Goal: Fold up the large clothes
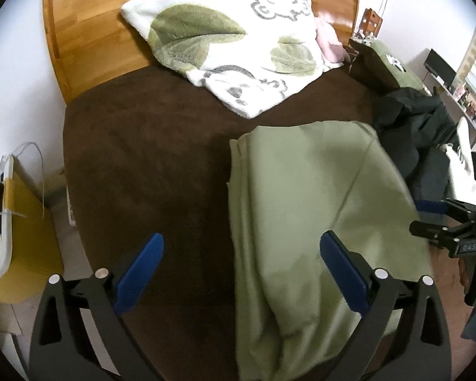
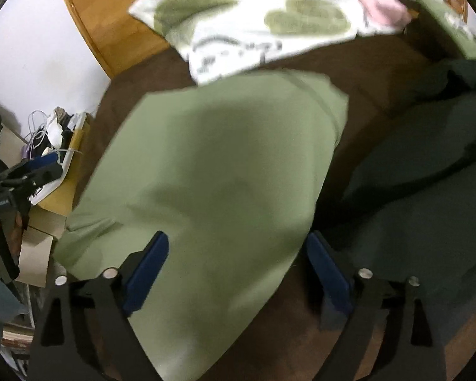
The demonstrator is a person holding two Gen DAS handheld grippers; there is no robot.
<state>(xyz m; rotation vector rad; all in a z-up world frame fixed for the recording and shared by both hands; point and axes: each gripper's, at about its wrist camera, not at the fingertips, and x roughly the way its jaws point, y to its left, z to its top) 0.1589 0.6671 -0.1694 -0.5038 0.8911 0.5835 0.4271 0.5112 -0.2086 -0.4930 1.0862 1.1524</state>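
Both grippers (jaws spread) hover over green garment (image 1: 317, 209).

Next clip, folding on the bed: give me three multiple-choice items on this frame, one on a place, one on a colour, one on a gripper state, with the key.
1. Where does the leaf-print blanket lie?
A. against the wooden headboard
B. on the floor
C. over the green garment

2. What colour is the garment nearest the grippers?
A. pink
B. light green
C. white

3. How does the left gripper stand?
A. shut on the garment
B. shut on nothing
C. open

Key:
1 A, its far edge rests up against the headboard at the far end of the brown bed cover.
2 B, the cloth is pale green in both wrist views.
3 C, its blue fingers stand wide apart with nothing pinched; the right gripper is open too.
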